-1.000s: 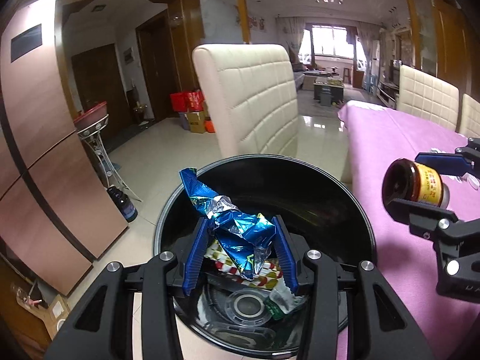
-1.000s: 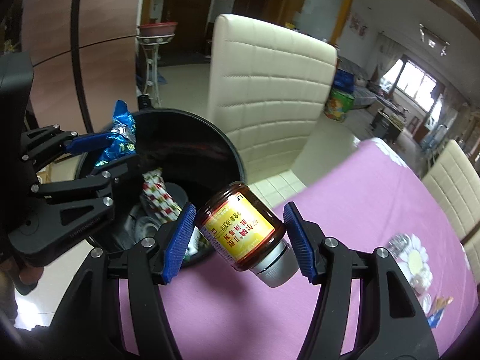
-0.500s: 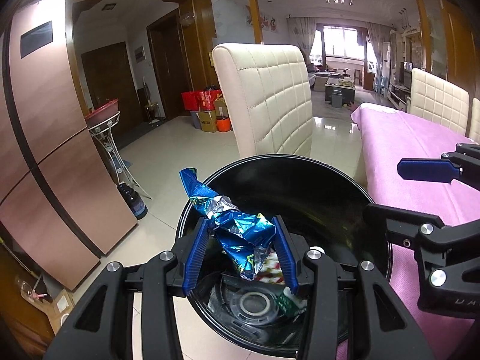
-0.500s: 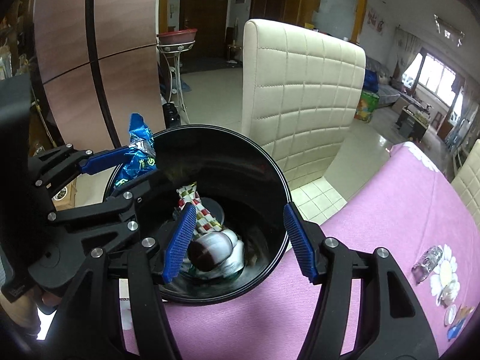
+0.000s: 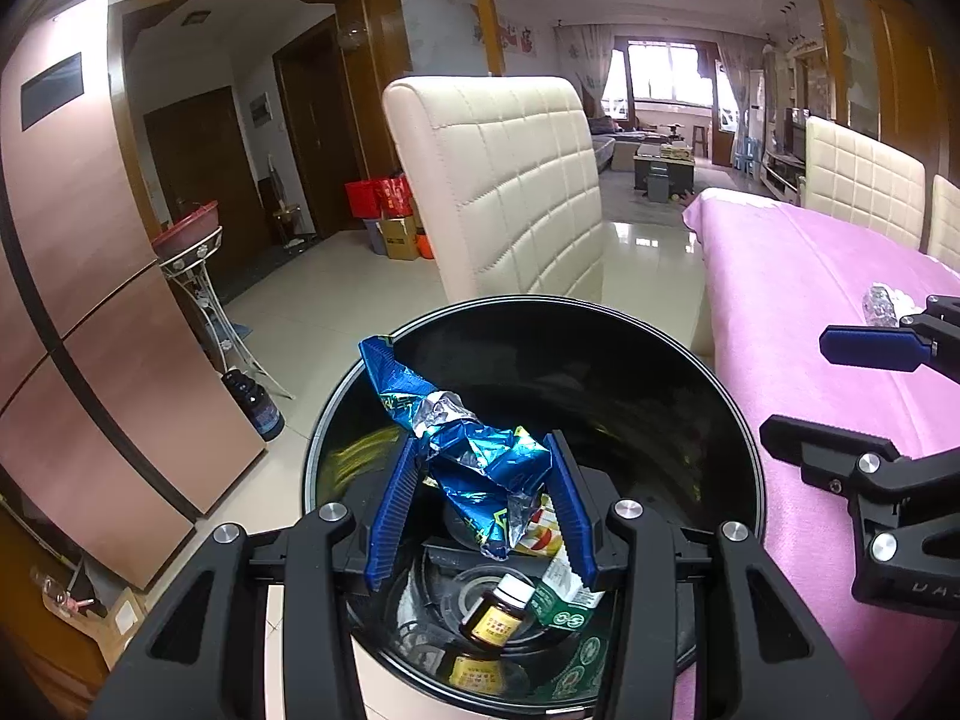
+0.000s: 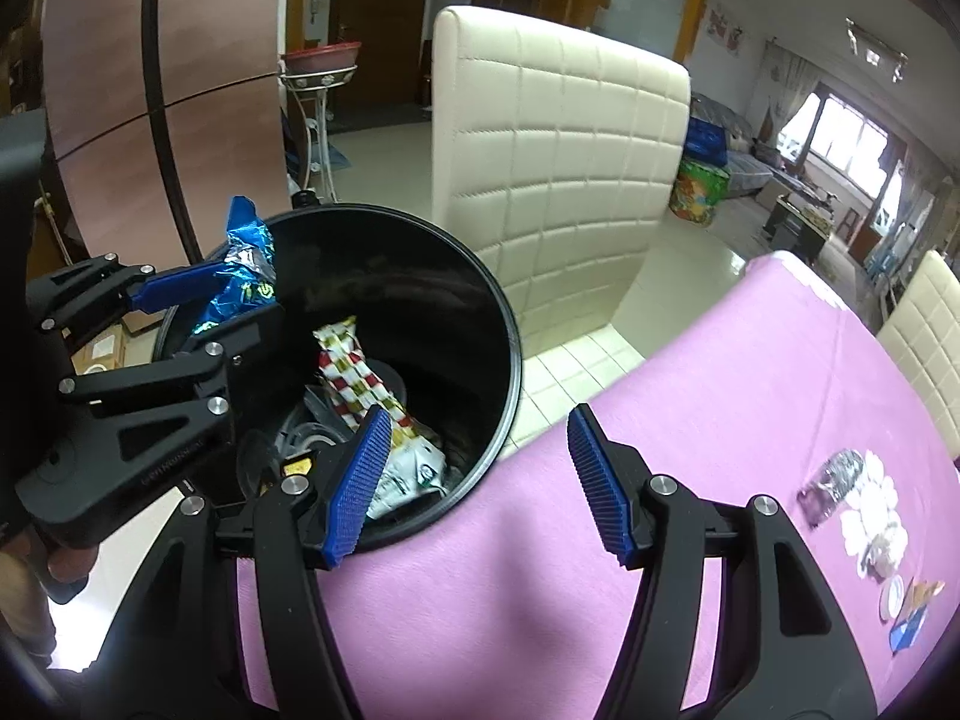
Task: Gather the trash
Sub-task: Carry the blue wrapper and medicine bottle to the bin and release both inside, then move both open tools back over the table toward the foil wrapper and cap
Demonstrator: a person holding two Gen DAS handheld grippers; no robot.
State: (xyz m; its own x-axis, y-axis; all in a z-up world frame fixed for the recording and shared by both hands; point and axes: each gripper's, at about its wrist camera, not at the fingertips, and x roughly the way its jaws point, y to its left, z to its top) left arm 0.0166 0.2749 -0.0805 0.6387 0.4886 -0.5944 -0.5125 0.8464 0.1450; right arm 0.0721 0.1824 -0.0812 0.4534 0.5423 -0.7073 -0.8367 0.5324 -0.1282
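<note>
Left tool (image 5: 483, 501) clamped on crumpled blue foil wrapper (image 5: 474, 450), held over the black bin (image 5: 738, 420). Wrapper judged light, springy, slick; best pinched mid-crumple. Right tool (image 6: 474, 483) apart, empty, at bin's 5 o'clock rim. Left view alone shows the brown bottle (image 5: 498, 612) on the bin floor; right view alone shows bench (image 6: 690, 420) litter (image 6: 864, 516) at 3 o'clock.

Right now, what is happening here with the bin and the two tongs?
A person is collecting trash. The left tongs hold a crumpled blue foil wrapper over the black bin. The right tongs are open and empty above the pink tablecloth. A small brown jar lies among wrappers inside the bin.
</note>
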